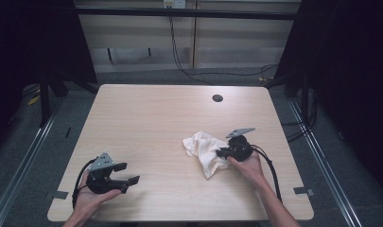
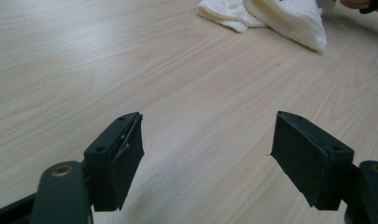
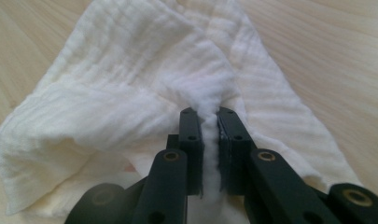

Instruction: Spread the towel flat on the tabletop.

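The right gripper (image 3: 209,140) has its jaws pinched nearly together on a fold of the white cloth (image 3: 130,93); a thin ridge of fabric stands squeezed between the two pads, and the rest of the cloth spreads rumpled ahead of the jaws and to both sides, lying on the table (image 3: 326,56). In the high view that gripper (image 1: 222,152) sits at the cloth's (image 1: 203,149) near-right edge. The left gripper (image 2: 207,158) has its jaws spread wide with nothing between them, just above bare wood; the cloth (image 2: 270,16) lies well ahead of them, off to the right, apart from both pads
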`<state>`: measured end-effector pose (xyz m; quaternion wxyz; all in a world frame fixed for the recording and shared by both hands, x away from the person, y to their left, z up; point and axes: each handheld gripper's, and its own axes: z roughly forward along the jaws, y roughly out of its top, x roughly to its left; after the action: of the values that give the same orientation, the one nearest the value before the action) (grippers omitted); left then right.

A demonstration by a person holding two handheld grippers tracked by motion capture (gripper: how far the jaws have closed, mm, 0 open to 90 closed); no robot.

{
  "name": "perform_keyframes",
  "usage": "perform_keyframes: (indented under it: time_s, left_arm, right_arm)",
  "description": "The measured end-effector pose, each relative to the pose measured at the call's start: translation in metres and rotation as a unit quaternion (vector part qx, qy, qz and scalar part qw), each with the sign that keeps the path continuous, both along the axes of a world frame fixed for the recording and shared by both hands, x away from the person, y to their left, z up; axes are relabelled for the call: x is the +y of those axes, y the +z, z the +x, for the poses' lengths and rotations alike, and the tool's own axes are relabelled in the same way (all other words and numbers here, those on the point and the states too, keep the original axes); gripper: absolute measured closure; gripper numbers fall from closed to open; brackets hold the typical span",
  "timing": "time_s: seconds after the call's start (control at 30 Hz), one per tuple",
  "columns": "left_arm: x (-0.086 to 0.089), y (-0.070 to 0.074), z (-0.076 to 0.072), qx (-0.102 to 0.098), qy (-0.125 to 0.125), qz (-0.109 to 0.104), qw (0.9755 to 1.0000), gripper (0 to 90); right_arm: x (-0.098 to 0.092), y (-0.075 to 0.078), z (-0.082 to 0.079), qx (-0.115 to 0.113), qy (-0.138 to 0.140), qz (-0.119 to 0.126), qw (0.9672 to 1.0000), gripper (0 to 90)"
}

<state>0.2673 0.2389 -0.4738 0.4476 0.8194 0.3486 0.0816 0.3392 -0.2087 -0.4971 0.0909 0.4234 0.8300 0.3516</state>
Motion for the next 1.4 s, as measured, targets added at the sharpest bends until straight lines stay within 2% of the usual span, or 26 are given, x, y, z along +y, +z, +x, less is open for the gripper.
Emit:
perform_keyframes:
  time_s: [0.1, 0.27, 0.37, 0.5, 0.57, 0.6, 0.67, 0.77, 0.83, 0.87, 0.97, 1.0, 1.03, 1.1, 1.13, 1.17, 1.2, 1.27, 1.3, 1.33, 1.4]
  left_arm:
    - [-0.001, 0.0, 0.001, 0.011, 0.001, -0.008, 0.9999, 26.7]
    - [-0.005, 0.0, 0.001, 0.007, -0.002, -0.001, 1.0, 28.6]
    - [-0.008, 0.002, 0.001, 0.007, -0.007, -0.005, 0.9999, 30.2]
    - [-0.018, 0.006, 0.001, 0.001, -0.017, -0.004, 0.9998, 34.8]
    - [-0.027, 0.008, 0.0, -0.003, -0.029, 0.008, 0.9995, 36.7]
    - [-0.027, 0.008, 0.0, -0.003, -0.029, 0.008, 0.9995, 37.4]
    - [-0.04, 0.013, -0.001, -0.013, -0.051, 0.014, 0.9985, 41.9]
    - [-0.05, 0.016, 0.001, -0.017, -0.062, 0.01, 0.9979, 45.8]
    - [-0.069, 0.022, 0.005, -0.021, -0.086, 0.008, 0.9961, 48.8]
    - [-0.069, 0.022, 0.005, -0.021, -0.086, 0.008, 0.9961, 50.1]
    - [-0.093, 0.028, 0.009, -0.026, -0.119, 0.005, 0.9925, 52.6]
    - [-0.093, 0.028, 0.009, -0.026, -0.119, 0.005, 0.9925, 51.9]
    - [-0.106, 0.027, 0.011, -0.027, -0.124, 0.008, 0.992, 49.5]
    - [-0.112, 0.026, 0.013, -0.026, -0.129, 0.009, 0.9913, 47.3]
    - [-0.123, 0.022, 0.017, -0.023, -0.133, 0.018, 0.9907, 46.8]
    - [-0.123, 0.022, 0.017, -0.023, -0.133, 0.018, 0.9907, 47.1]
    - [-0.132, 0.016, 0.02, -0.014, -0.14, 0.015, 0.9899, 47.8]
    - [-0.14, 0.01, 0.021, -0.012, -0.151, 0.021, 0.9883, 49.3]
    - [-0.14, 0.01, 0.021, -0.012, -0.151, 0.021, 0.9883, 49.8]
    - [-0.145, 0.004, 0.02, -0.015, -0.156, 0.037, 0.9869, 49.8]
    - [-0.149, -0.003, 0.019, -0.02, -0.153, 0.057, 0.9865, 48.8]
  right_arm:
    - [0.009, 0.0, -0.004, 0.009, 0.007, 0.015, 0.9998, 81.6]
    - [0.025, 0.001, -0.012, 0.013, 0.026, 0.019, 0.9994, 81.6]
    - [0.036, 0.001, -0.018, 0.012, 0.043, 0.018, 0.9988, 81.6]
    - [0.049, 0.002, -0.026, 0.011, 0.047, 0.039, 0.9981, 80.8]
    - [0.056, 0.003, -0.029, 0.005, 0.049, 0.025, 0.9985, 77.2]
    - [0.057, 0.004, -0.03, 0.005, 0.05, 0.028, 0.9983, 73.3]
    - [0.058, 0.009, -0.033, 0.0, 0.054, 0.04, 0.9977, 63.0]
    - [0.052, 0.022, -0.038, -0.016, 0.053, 0.053, 0.997, 57.1]
    - [0.044, 0.032, -0.043, -0.025, 0.048, 0.057, 0.9969, 54.4]
    - [0.039, 0.037, -0.047, -0.032, 0.042, 0.057, 0.997, 53.6]
    - [0.019, 0.048, -0.057, -0.043, 0.033, 0.063, 0.9966, 52.7]
    - [0.019, 0.048, -0.057, -0.043, 0.033, 0.063, 0.9966, 52.7]
    - [0.007, 0.047, -0.064, -0.041, 0.027, 0.058, 0.9971, 52.7]
    - [0.002, 0.045, -0.068, -0.037, 0.024, 0.054, 0.9975, 52.6]
    - [-0.006, 0.037, -0.075, -0.03, 0.018, 0.045, 0.9984, 52.7]
    - [-0.006, 0.037, -0.075, -0.03, 0.018, 0.045, 0.9984, 52.7]
    - [-0.012, 0.028, -0.08, -0.025, 0.017, 0.049, 0.9983, 53.7]
    - [-0.015, 0.021, -0.082, -0.019, 0.015, 0.047, 0.9986, 54.7]
    - [-0.015, 0.021, -0.082, -0.019, 0.015, 0.047, 0.9986, 54.7]
    - [-0.015, 0.017, -0.082, -0.015, 0.016, 0.047, 0.9987, 56.2]
    - [-0.013, 0.013, -0.08, -0.009, 0.016, 0.045, 0.9988, 63.6]
